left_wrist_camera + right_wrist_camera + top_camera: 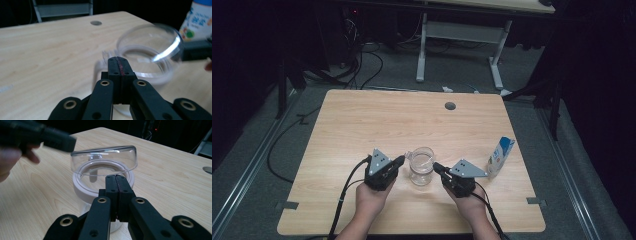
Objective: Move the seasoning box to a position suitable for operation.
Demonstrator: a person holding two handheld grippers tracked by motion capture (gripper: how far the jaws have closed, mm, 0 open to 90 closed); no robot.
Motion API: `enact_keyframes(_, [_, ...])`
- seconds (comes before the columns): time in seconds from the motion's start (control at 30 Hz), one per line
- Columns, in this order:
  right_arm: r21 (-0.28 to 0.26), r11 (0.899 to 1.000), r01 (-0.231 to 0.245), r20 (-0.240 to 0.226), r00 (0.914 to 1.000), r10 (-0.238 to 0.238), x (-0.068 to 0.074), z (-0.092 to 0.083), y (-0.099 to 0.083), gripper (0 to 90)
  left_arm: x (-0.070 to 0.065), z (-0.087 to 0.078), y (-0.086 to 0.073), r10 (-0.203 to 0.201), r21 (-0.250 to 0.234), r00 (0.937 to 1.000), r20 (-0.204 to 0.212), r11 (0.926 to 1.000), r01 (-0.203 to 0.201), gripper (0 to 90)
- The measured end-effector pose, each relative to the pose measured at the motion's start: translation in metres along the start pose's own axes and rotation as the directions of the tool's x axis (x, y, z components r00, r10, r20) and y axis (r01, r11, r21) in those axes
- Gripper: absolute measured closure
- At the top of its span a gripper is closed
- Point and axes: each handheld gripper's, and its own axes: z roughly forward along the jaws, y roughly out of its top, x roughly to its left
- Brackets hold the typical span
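A clear glass cup (421,166) with a handle stands upright on the wooden table (362,120), near its front middle. My left gripper (399,160) is shut and empty, its tip close beside the cup's left side by the handle. In the left gripper view the cup (147,55) is blurred just past the shut gripper (119,65). My right gripper (436,166) is shut and empty, its tip right at the cup's right side. In the right gripper view the cup (105,167) sits directly ahead of the shut gripper (116,183), and the left gripper (45,135) shows at the upper left.
A small blue and white carton (500,156) stands upright to the right of my right hand, near the table's right edge; the left gripper view shows the carton (200,20) too. A round grommet hole (450,106) lies at the table's far side. A desk frame (459,45) stands beyond.
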Motion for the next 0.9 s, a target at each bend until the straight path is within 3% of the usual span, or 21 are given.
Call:
enact_keyframes(0.1, [-0.008, 1.0, 0.011, 0.002, 0.9999, -0.011, 0.002, 0.0, 0.002, 89.1, -0.008, -0.002, -0.013, -0.006, 0.012, 0.9998, 0.018, 0.9999, 0.006, 90.0])
enact_keyframes(0.23, [-0.016, 1.0, 0.015, 0.0, 0.9999, -0.015, 0.005, -0.001, 0.005, 89.1, -0.013, 0.001, -0.017, -0.018, 0.013, 0.9991, 0.039, 0.9998, 0.018, 90.0])
enact_keyframes(0.5, [-0.03, 0.999, 0.018, -0.004, 0.9998, -0.018, 0.007, -0.001, 0.008, 89.0, -0.025, 0.008, -0.012, -0.016, 0.001, 0.9967, 0.079, 0.9999, 0.016, 90.0])
enact_keyframes(0.9, [-0.031, 0.999, 0.01, -0.013, 0.9999, -0.011, 0.007, 0.0, 0.007, 89.0, -0.031, 0.013, -0.008, -0.017, -0.021, 0.9963, 0.084, 0.9996, 0.019, 90.0])
